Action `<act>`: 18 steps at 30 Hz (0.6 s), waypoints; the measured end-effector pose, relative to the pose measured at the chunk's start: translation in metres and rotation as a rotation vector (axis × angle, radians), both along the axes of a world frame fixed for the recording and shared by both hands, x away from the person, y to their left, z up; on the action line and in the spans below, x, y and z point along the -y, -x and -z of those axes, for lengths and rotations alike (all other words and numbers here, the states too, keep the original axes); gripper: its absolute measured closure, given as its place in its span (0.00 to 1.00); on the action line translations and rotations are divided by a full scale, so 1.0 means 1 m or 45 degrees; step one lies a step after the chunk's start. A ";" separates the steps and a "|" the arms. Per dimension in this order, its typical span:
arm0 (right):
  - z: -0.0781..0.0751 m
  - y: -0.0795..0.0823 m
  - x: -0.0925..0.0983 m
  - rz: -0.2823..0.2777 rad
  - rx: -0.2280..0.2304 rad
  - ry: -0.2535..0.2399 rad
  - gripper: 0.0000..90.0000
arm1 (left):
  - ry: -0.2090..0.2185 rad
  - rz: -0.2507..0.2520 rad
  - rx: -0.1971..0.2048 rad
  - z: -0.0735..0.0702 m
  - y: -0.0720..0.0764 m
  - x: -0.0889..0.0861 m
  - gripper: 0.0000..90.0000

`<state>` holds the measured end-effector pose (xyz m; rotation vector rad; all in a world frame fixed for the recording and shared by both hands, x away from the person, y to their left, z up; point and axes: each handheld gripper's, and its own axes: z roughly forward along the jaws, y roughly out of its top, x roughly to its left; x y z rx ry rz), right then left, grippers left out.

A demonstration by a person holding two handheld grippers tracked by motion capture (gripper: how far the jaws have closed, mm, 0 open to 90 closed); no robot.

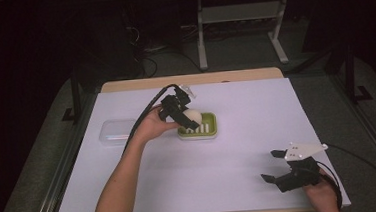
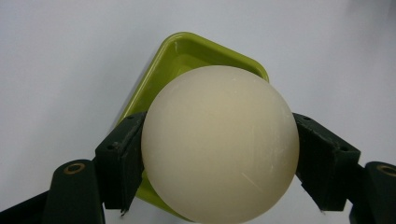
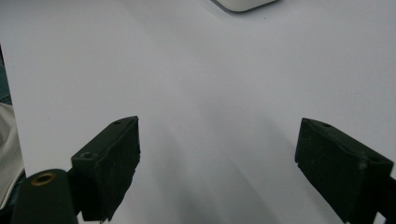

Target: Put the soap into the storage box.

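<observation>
A cream ball is held over the green dish.

The left tongs [image 1: 182,112] grip the cream ball [image 2: 219,144] from both sides, just above the green dish [image 2: 177,53] in the middle of the table [image 1: 256,111] — it looks like the step of putting it in or taking it out, I cannot tell which. The right tongs [image 1: 275,166] wait wide and empty near the table's front edge. A clear lid [image 1: 115,132] lies beside the dish — if placing, the next move needs a gentle lowering so the ball does not roll.

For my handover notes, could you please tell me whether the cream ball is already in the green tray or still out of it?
Out: the left hand-held gripper holds the cream ball above the green plastic tray.
</observation>
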<state>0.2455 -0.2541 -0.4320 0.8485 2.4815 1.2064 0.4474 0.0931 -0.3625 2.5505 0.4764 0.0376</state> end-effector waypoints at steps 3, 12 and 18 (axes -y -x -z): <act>0.000 -0.001 0.000 -0.006 0.009 0.002 0.15 | 0.002 -0.004 0.001 0.001 -0.001 0.002 0.28; 0.000 -0.001 0.000 -0.008 0.010 -0.001 0.15 | 0.009 -0.019 0.000 0.005 -0.005 0.009 0.28; -0.001 0.000 -0.001 -0.009 0.005 0.004 0.15 | 0.004 -0.025 -0.006 0.010 -0.006 0.013 0.28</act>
